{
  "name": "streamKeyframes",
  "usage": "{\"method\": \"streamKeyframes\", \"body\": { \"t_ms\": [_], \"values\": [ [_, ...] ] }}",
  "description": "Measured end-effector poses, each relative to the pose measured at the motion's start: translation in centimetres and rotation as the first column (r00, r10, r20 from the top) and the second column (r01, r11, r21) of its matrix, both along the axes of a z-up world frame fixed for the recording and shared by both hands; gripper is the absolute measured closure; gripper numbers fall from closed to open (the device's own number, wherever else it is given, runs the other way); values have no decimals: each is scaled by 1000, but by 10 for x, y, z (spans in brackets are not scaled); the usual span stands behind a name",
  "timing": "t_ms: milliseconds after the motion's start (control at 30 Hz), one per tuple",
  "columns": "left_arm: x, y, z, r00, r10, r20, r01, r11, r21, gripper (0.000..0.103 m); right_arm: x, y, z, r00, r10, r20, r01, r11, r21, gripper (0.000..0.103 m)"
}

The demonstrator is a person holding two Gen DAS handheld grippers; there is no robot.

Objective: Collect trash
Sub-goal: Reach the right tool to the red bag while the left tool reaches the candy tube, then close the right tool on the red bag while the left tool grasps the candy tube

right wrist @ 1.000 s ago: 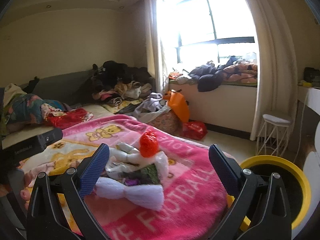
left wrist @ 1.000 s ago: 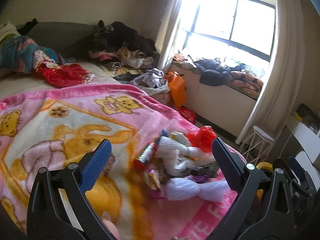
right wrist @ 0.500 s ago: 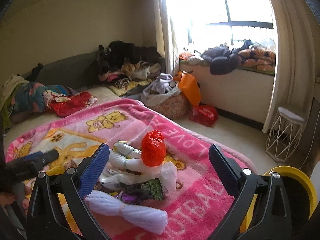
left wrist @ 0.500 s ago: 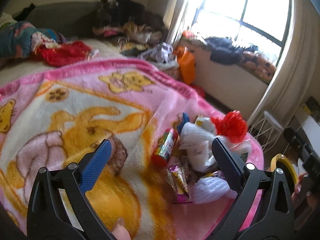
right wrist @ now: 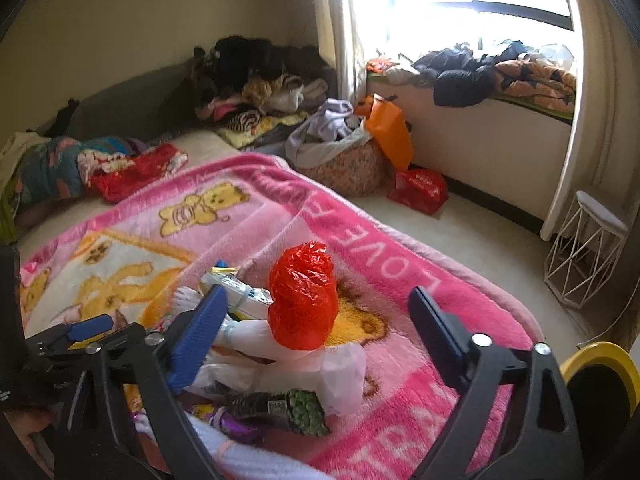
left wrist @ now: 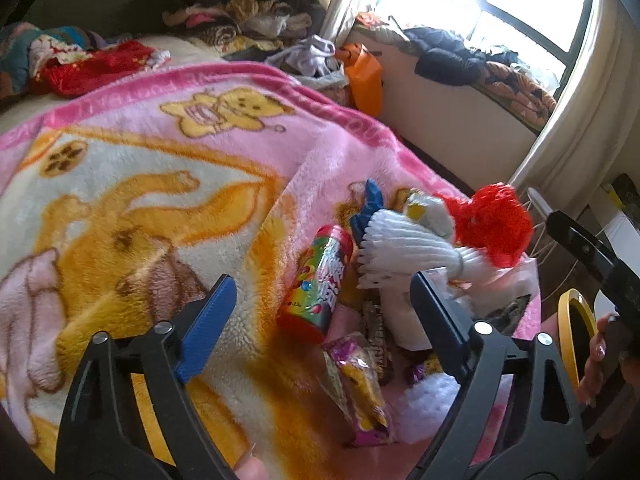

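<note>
Presently, both grippers hovered wide open over one trash heap on the pink blanket (left wrist: 168,152).

The left gripper (left wrist: 320,312) held nothing, its fingers spread either side of one candy tube (left wrist: 320,276); the right gripper (right wrist: 316,320) was likewise spread and empty, flanking one red plastic bag (right wrist: 302,304). Counted on the heap: two white foam nets, (left wrist: 404,252) and (left wrist: 428,404), and one yellow snack wrapper (left wrist: 360,392). Only the right view showed one green-ended wrapper (right wrist: 280,404), one white wire stool (right wrist: 588,248) and the one yellow-rimmed bin (right wrist: 600,376) in full.
</note>
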State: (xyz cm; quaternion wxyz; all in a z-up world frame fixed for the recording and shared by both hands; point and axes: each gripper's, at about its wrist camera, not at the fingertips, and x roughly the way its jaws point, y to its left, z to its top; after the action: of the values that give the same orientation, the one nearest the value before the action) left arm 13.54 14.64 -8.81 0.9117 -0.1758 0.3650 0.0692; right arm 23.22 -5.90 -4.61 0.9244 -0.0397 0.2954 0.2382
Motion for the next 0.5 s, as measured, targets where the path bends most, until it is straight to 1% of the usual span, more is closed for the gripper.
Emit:
{"method": "streamKeyframes", "body": {
  "t_ms": [67,133,167,200,233,267,300,333,367,400,433,467,500],
  "values": [
    [4,4,-6,1000,-2,-24,2,1000,-10,33,10,5,-5,1000,-3,-23,3,1000,1,20],
    [8,7,-11,999,-8,-42,7,1000,-14,36,17,9,-10,999,-4,-42,4,1000,3,23],
    [9,8,-14,999,-12,-49,11,1000,-15,40,23,11,-12,998,-2,-60,2,1000,3,24],
    [11,9,-16,998,-14,-57,13,1000,-17,43,26,13,-15,997,3,-74,-3,1000,0,29],
    [12,9,-19,998,-19,-67,17,1000,-21,44,31,15,-18,996,7,-86,-7,1000,-3,37],
    [13,9,-21,997,-24,-71,22,999,-24,46,35,16,-21,995,7,-102,-8,1000,-10,40],
    [15,9,-23,997,-31,-74,29,999,-25,48,38,16,-23,993,8,-114,-9,1000,-12,49],
    [16,8,-24,996,-36,-77,35,999,-23,48,42,16,-26,991,16,-134,-16,1000,-1,61],
    [18,6,-25,995,-51,-82,50,999,-21,48,44,16,-28,989,22,-150,-21,1000,9,68],
    [20,5,-27,995,-58,-85,56,998,-18,51,47,15,-30,986,22,-166,-19,1000,19,76],
    [22,4,-28,994,-63,-89,62,998,-15,53,46,13,-29,986,20,-165,-16,1000,25,81],
    [24,2,-29,993,-70,-95,70,998,-11,58,44,10,-28,988,21,-155,-16,999,37,83],
    [26,1,-30,993,-72,-99,72,997,-7,65,43,8,-27,989,22,-147,-16,999,45,86]
  ]
}}
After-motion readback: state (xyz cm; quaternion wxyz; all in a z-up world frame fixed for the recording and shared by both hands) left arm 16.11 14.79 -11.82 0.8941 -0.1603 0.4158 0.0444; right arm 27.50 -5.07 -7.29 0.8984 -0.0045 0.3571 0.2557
